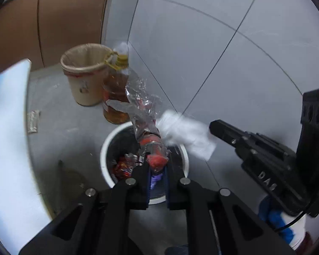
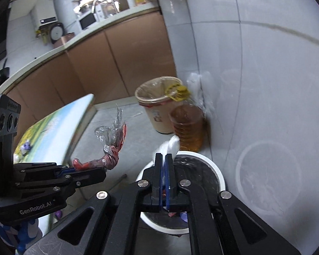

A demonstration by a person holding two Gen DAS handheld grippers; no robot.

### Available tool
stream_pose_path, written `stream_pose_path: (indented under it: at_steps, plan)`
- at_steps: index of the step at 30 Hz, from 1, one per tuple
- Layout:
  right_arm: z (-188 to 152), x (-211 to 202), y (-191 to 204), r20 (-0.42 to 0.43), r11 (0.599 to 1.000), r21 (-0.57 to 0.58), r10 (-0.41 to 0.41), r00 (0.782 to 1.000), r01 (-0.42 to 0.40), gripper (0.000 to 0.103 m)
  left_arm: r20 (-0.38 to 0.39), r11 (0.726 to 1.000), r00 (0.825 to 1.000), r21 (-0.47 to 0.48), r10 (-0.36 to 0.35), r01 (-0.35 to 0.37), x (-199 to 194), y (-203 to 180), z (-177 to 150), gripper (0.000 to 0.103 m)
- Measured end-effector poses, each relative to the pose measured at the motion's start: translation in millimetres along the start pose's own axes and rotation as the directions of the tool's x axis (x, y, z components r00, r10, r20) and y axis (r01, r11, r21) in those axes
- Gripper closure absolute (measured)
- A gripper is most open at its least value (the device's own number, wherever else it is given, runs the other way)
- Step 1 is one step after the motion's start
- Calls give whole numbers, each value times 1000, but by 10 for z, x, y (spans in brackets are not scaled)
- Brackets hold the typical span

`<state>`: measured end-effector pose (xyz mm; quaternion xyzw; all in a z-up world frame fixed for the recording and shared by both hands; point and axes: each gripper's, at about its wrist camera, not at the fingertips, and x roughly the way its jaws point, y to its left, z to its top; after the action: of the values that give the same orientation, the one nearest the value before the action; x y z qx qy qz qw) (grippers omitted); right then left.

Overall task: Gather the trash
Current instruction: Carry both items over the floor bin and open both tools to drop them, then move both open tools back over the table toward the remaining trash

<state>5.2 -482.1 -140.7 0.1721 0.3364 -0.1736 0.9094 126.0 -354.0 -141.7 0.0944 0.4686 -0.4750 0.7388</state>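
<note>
My left gripper [image 1: 158, 163] is shut on a twisted red and clear plastic wrapper [image 1: 144, 114], which sticks up over a white trash bin [image 1: 105, 148] with a black liner. Red wrappers lie inside the bin. From the right, my right gripper [image 1: 211, 126] is shut on a white tissue [image 1: 185, 133] just above the bin's far rim. In the right wrist view the right gripper [image 2: 163, 156] pinches the tissue [image 2: 171, 145] over the bin [image 2: 220, 180]. The left gripper [image 2: 89, 170] holds the wrapper [image 2: 111, 150] at the left of that view.
A beige lined bin [image 1: 85, 74] and an amber oil bottle [image 1: 114, 91] stand on the floor against the tiled wall behind the white bin. A table edge with a printed cloth [image 2: 53, 123] is on the left. A small packet [image 1: 33, 121] lies on the floor. Brown cabinets [image 2: 127, 59] lie beyond.
</note>
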Motion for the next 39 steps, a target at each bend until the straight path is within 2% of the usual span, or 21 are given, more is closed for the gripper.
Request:
stream_pose_path:
  at_steps: [2,4,5,6,8,10,12,16,18,22,24,27,30,36,39]
  plan:
    - [-12,99,-45,-6,1000,8,-15,1000,15,98,-24,999,999,-11,-31,31,107,-12,22,92]
    - [-37,184,-76,-19,999,9,-31,999,31,88,-31,999,999,-16,-45,45,169,-26,44,90]
    - [-47,203,-74,-20,999,8,-44,999,44,75,-30,999,999,-20,-45,45,183,-28,53,84]
    - [-61,204,-90,-19,999,9,-50,999,50,64,-25,998,999,-29,-47,47,183,-13,59,74]
    - [-77,186,-98,-10,998,6,-61,998,61,62,-11,998,999,-46,-51,50,158,12,34,61]
    - [-82,157,-69,-4,997,-6,-80,997,80,59,1,997,999,-58,-52,52,128,42,43,59]
    - [-80,107,-48,6,996,-10,-88,996,88,51,10,997,999,-66,-50,50,82,69,37,59]
    - [-62,-10,32,27,995,-24,-99,995,100,47,44,996,998,-82,-35,39,-46,110,40,59]
    - [-43,-78,88,36,995,-30,-97,995,98,38,69,996,997,-87,-23,29,-141,135,37,59]
    - [-3,-240,212,62,995,-46,-85,994,88,35,134,996,991,-90,23,-10,-473,162,-31,59]
    - [32,-337,299,81,994,-61,-80,993,86,27,174,995,984,-94,50,-34,-642,175,-74,59]
    - [99,-516,453,121,994,-83,-64,991,74,20,240,992,965,-101,103,-81,-922,195,-155,59]
    - [157,-674,605,152,993,-103,-49,987,65,14,306,984,938,-120,165,-134,-1202,234,-257,59]
    - [237,-1039,929,217,989,-145,6,976,26,2,413,956,863,-164,291,-244,-1701,320,-489,59]
    - [254,-1200,1081,240,985,-171,35,970,6,1,433,944,840,-184,328,-274,-1901,350,-602,59]
